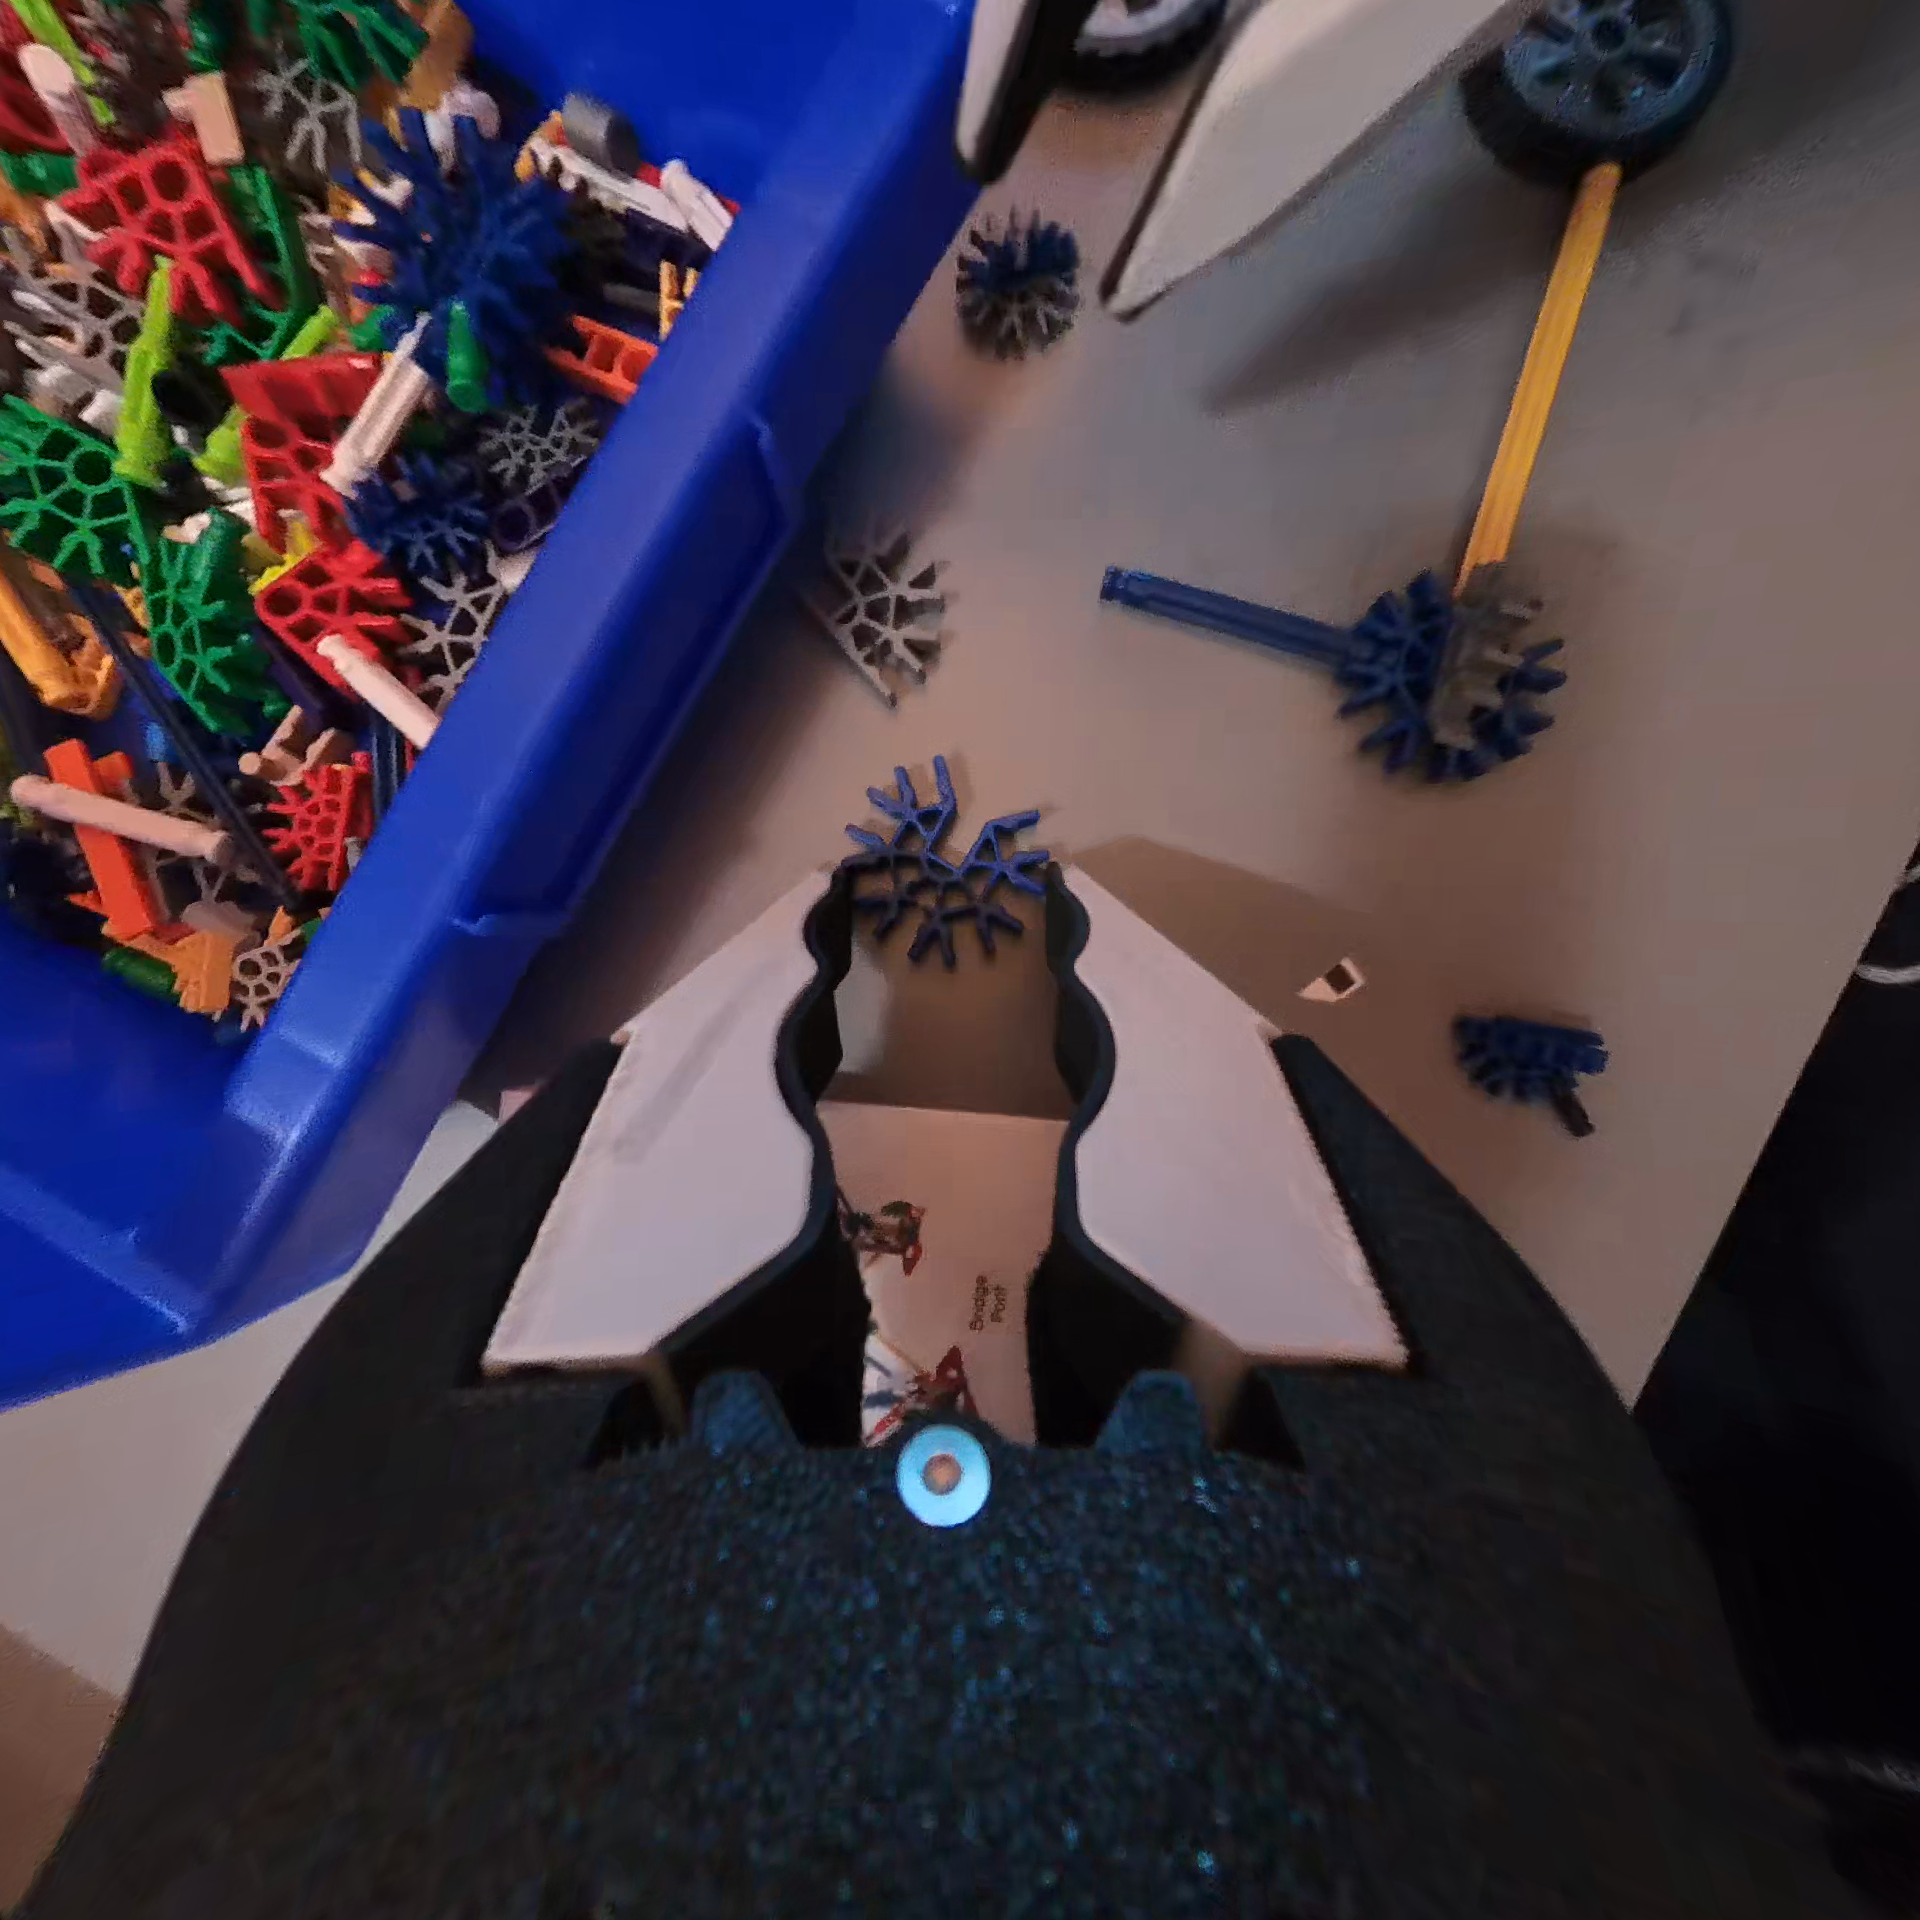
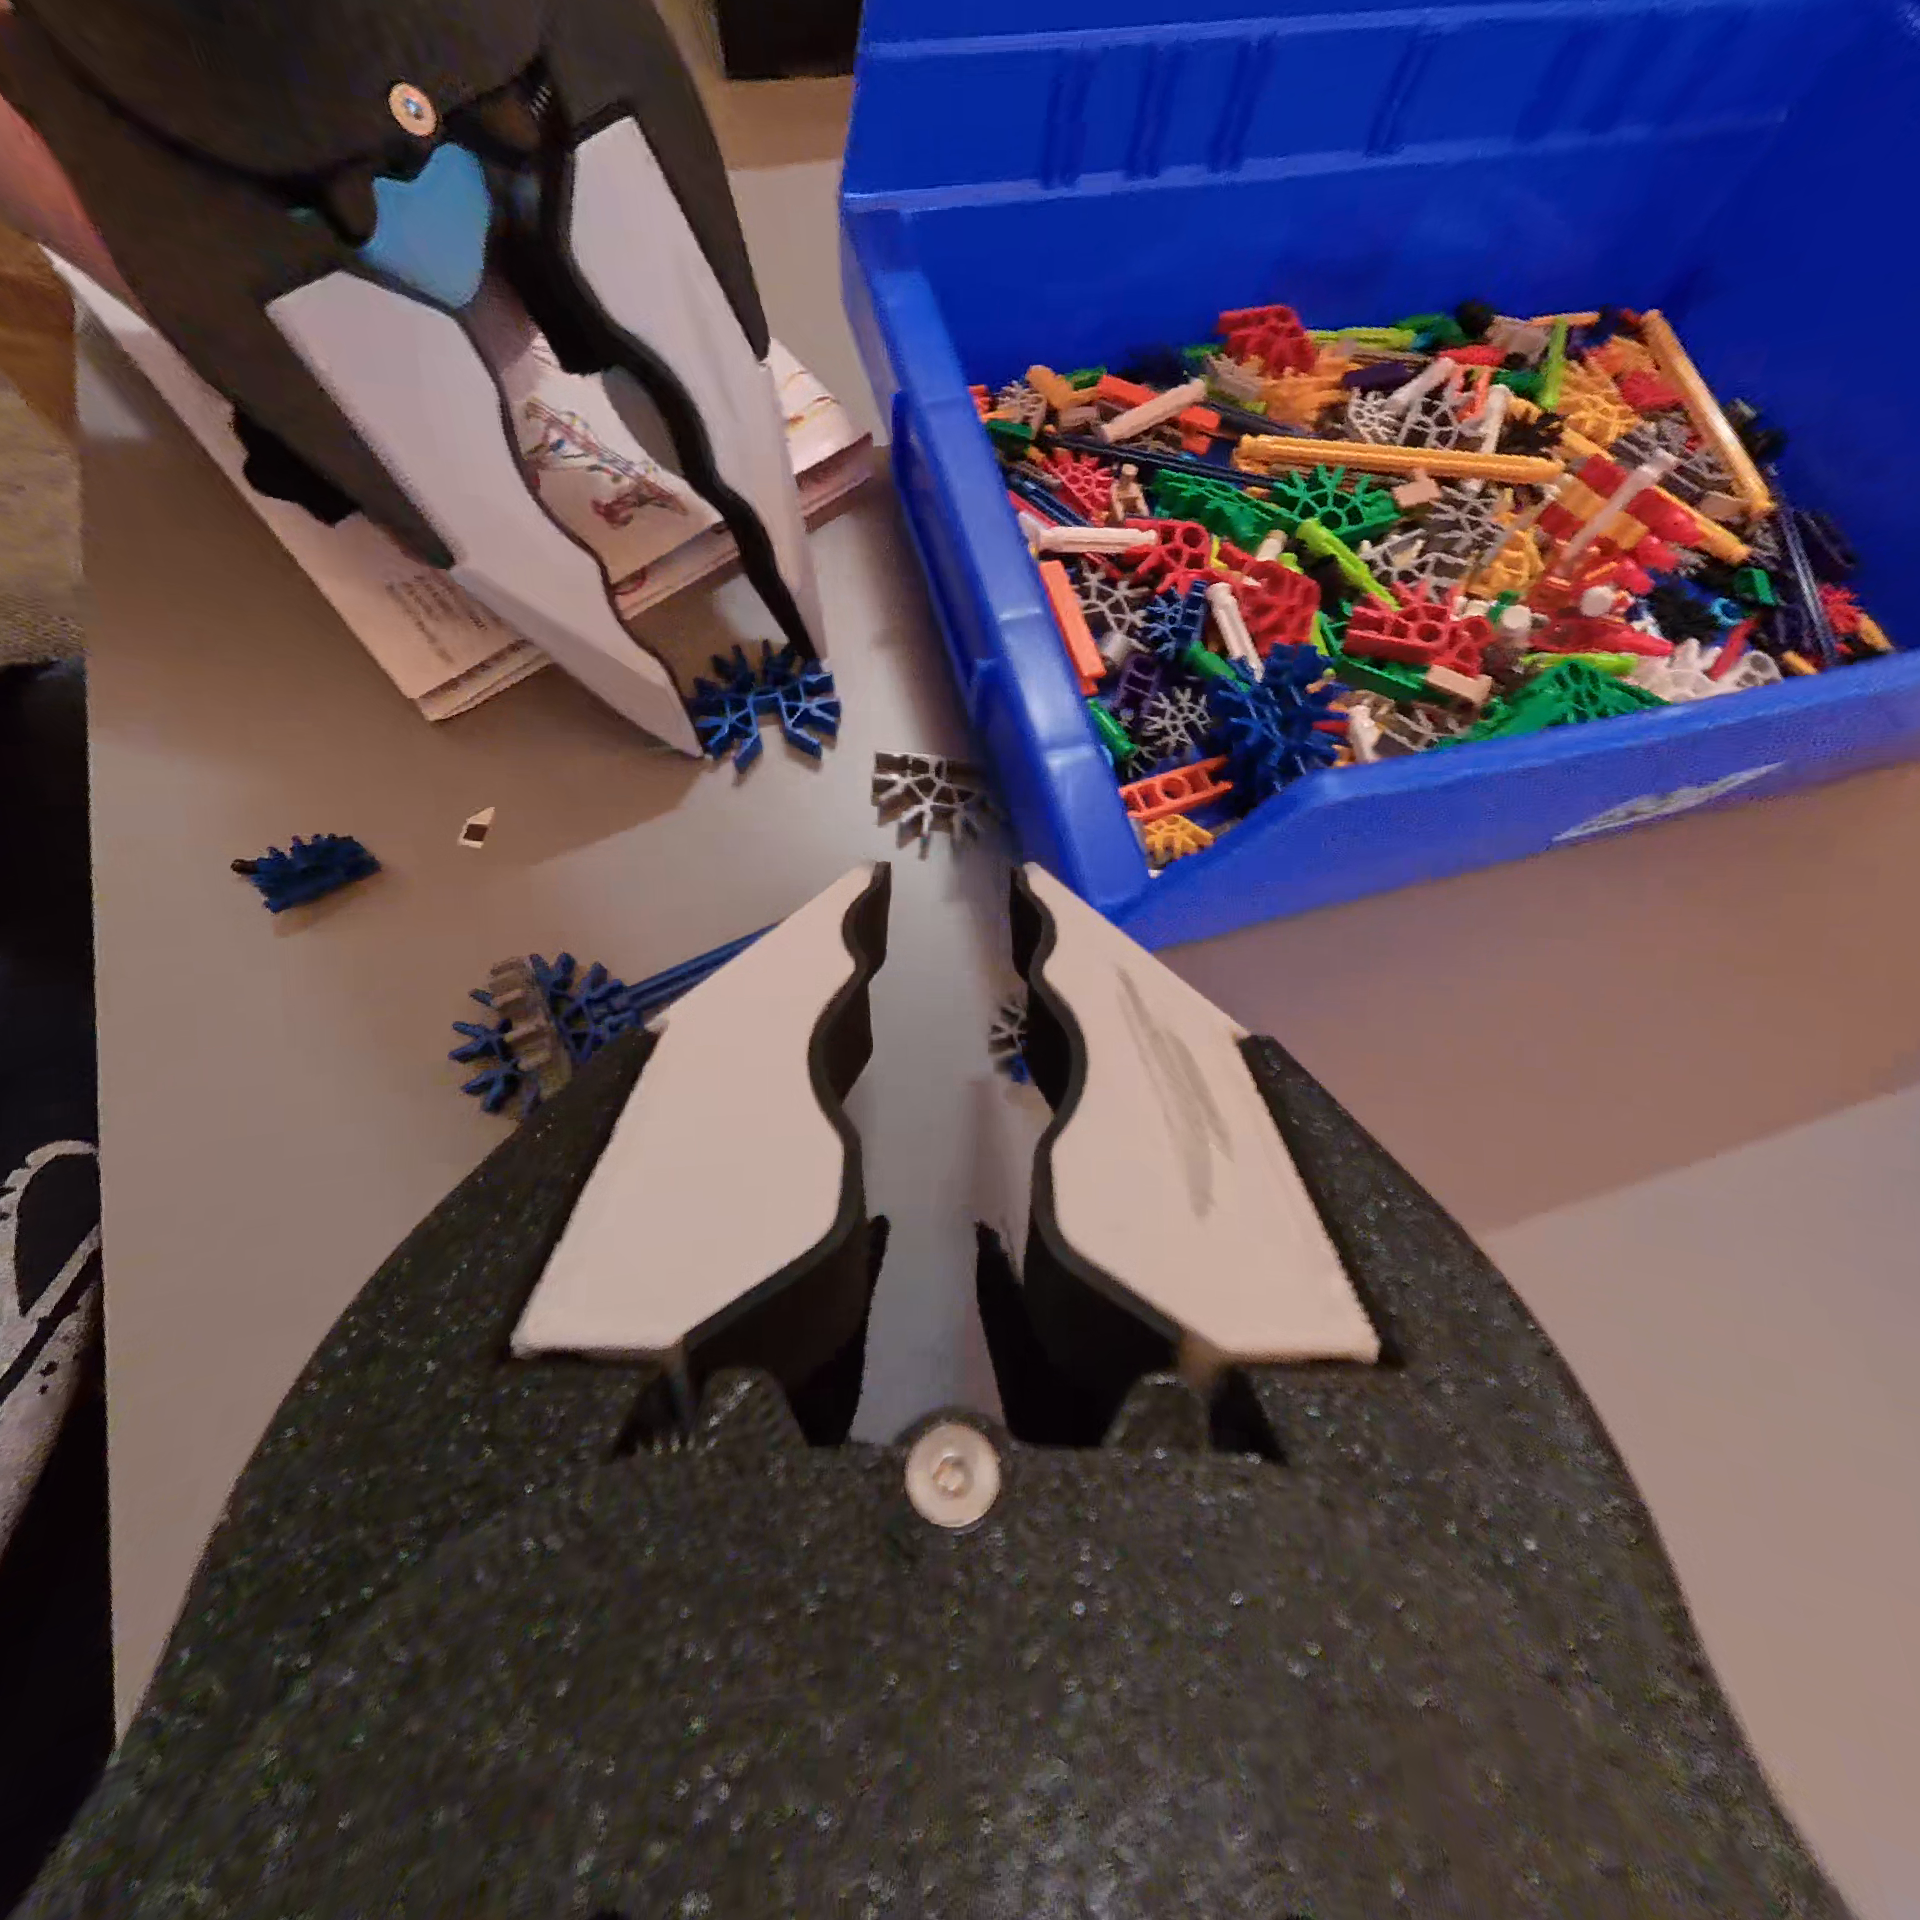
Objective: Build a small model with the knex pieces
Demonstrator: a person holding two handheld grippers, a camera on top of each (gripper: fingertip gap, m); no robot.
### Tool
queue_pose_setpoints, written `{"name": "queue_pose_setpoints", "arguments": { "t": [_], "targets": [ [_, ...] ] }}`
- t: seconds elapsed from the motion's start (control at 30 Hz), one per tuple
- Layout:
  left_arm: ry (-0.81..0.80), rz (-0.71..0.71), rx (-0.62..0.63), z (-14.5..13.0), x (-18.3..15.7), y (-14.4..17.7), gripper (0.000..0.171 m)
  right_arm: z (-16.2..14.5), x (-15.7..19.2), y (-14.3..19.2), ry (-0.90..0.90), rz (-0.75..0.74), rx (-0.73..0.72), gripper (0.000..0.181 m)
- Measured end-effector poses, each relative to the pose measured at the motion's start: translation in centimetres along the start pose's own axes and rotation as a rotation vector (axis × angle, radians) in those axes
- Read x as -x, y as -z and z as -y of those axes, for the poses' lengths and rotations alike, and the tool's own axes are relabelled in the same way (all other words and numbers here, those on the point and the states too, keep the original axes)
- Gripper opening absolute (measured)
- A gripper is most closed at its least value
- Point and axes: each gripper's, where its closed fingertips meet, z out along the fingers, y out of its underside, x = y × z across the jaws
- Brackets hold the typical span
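Observation:
My left gripper (image 1: 940, 899) is shut on a flat blue snowflake connector (image 1: 940, 883), its two fingertips against the connector's sides, low over the grey table. The right wrist view shows the same grip (image 2: 764, 691), with the connector (image 2: 764, 712) at the table surface. My right gripper (image 2: 951, 878) is open and empty and hovers over the table beside the blue bin (image 2: 1039, 675). A grey connector (image 2: 930, 795) lies just beyond its tips. In the left wrist view this grey connector (image 1: 883, 613) lies ahead of the left gripper, against the bin (image 1: 623, 727).
The bin holds many coloured rods and connectors. A yellow rod (image 1: 1538, 364) joins a black wheel (image 1: 1600, 73) to a blue-grey connector cluster (image 1: 1455, 675) with a blue rod (image 1: 1216, 613). Loose blue pieces (image 1: 1018, 281) (image 1: 1527, 1060) lie around. A booklet (image 2: 468, 623) lies behind the left gripper. Tip to tip, the grippers are about 10 cm apart.

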Motion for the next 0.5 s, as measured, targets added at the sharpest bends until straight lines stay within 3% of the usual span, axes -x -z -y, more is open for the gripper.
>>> {"name": "queue_pose_setpoints", "arguments": {
  "t": [0.17, 0.23, 0.5],
  "targets": [
    [-0.028, 0.018, -0.014, 1.8, 0.1, 0.1, 0.053, 0.0, -0.3, 0.1, 0.001, -0.015, -0.006, 0.022],
    [-0.027, 0.023, -0.034, 2.9, 0.3, 0.0, 0.051, 0.2, -0.5, 0.1, 0.001, -0.027, -0.014, 0.022],
    [0.025, 0.031, -0.023, 4.2, 0.6, -2.9, 0.018, 0.9, -1.0, 0.8, -0.022, -0.042, -0.059, 0.021]
  ]
}}
